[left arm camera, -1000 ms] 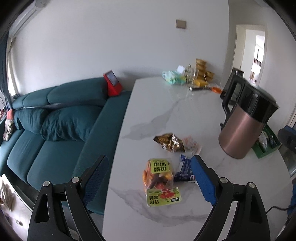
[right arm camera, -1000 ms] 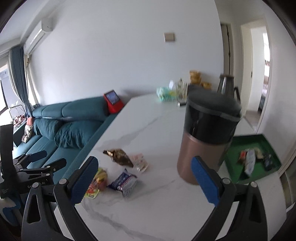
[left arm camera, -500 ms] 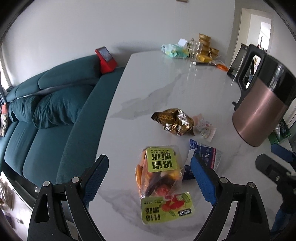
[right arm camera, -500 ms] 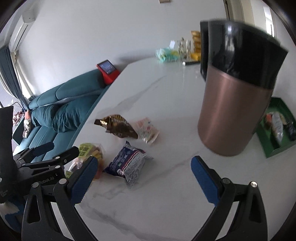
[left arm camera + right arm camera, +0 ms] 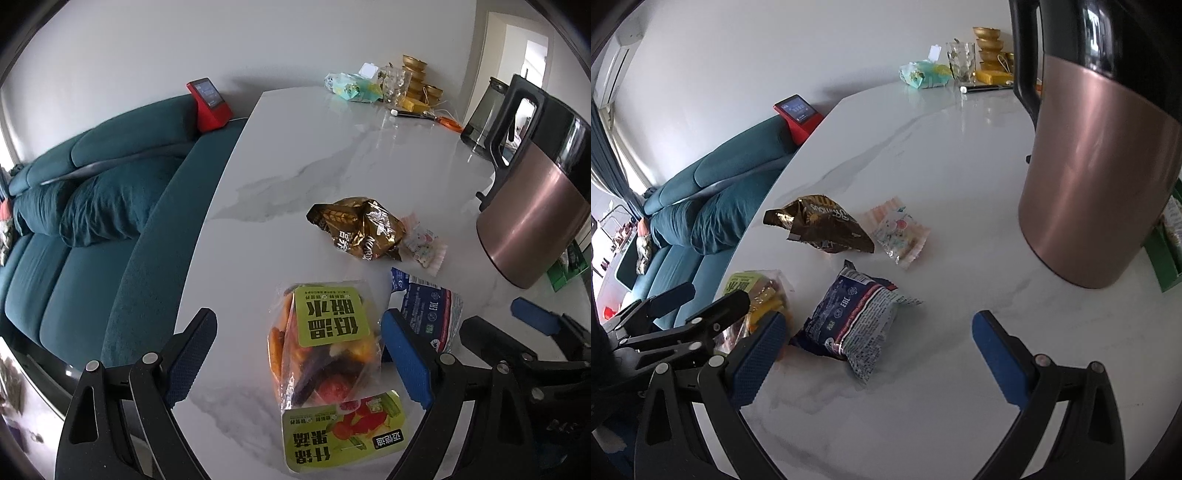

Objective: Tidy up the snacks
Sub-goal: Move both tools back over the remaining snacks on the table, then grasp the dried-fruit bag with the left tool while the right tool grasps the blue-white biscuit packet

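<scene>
Several snack packets lie on the white marble table [image 5: 295, 166]. My left gripper [image 5: 297, 321] is open just above a clear bag of vegetable crisps with green labels [image 5: 325, 350], its blue pads either side and apart from it. My right gripper [image 5: 879, 319] is open over a blue-and-white packet [image 5: 857, 321] and does not touch it. Farther back lie a crumpled gold foil bag [image 5: 820, 225] and a small pink-and-white candy packet [image 5: 899, 230]. The right gripper's blue pad [image 5: 532, 321] shows at the right of the left wrist view.
A tall copper-and-black kettle [image 5: 1097, 166] stands close on the right. Behind it sits a green tray [image 5: 1167, 258] holding some packets. A teal sofa [image 5: 92, 206] runs along the table's left edge. Wipes, a glass and gold bowls crowd the far end [image 5: 406, 85].
Both grippers have come down and tilted toward the table, so the snacks look larger and nearer. The right gripper has entered the left wrist view. Both stayed open.
</scene>
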